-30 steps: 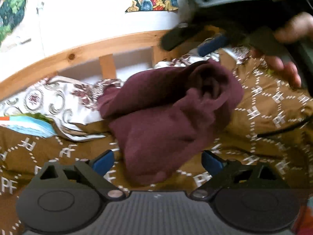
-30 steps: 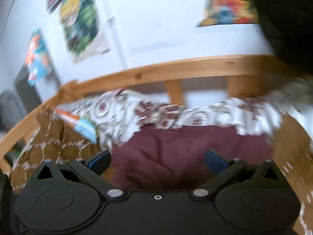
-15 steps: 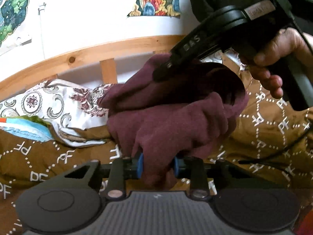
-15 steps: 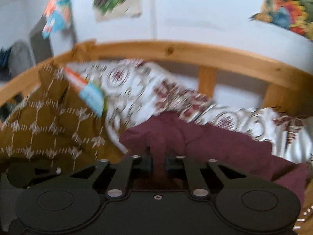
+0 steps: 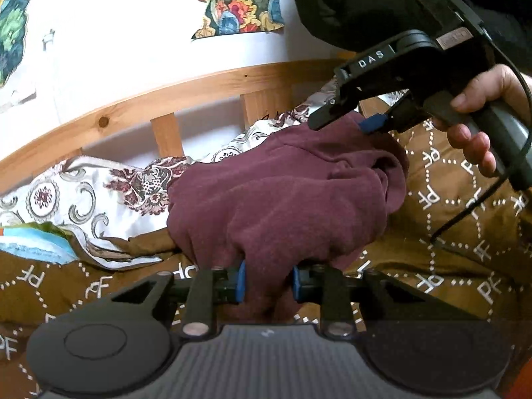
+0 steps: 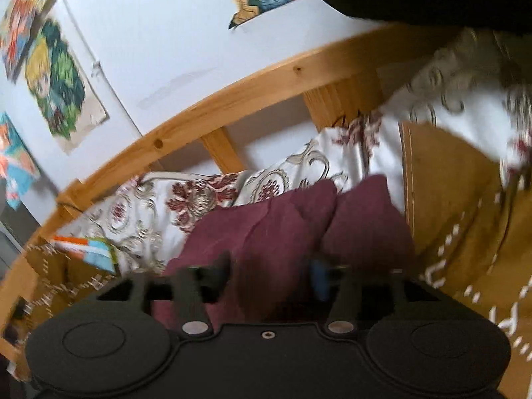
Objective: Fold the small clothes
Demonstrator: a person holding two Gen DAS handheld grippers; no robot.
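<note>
A maroon fleece garment [image 5: 282,199] lies bunched on the brown patterned bedspread [image 5: 465,216]. My left gripper [image 5: 267,281] is shut on the garment's near edge, with cloth pinched between the blue pads. My right gripper [image 5: 342,123] hovers at the garment's far right corner in the left wrist view, its jaws parted. In the right wrist view the same garment [image 6: 282,226] lies between the parted fingers of the right gripper [image 6: 271,274]. That view is blurred, so I cannot tell whether the pads still touch the cloth.
A white floral pillow [image 5: 99,193] lies behind the garment to the left. A wooden bed rail [image 5: 166,106] runs along the back against a white wall with posters. A colourful book or paper [image 5: 30,242] lies at the far left. A black cable [image 5: 465,212] trails over the bedspread.
My left gripper stays shut on the garment's near edge. My right gripper has opened its jaws and pulled back toward the right, and the garment's far side has dropped lower.
</note>
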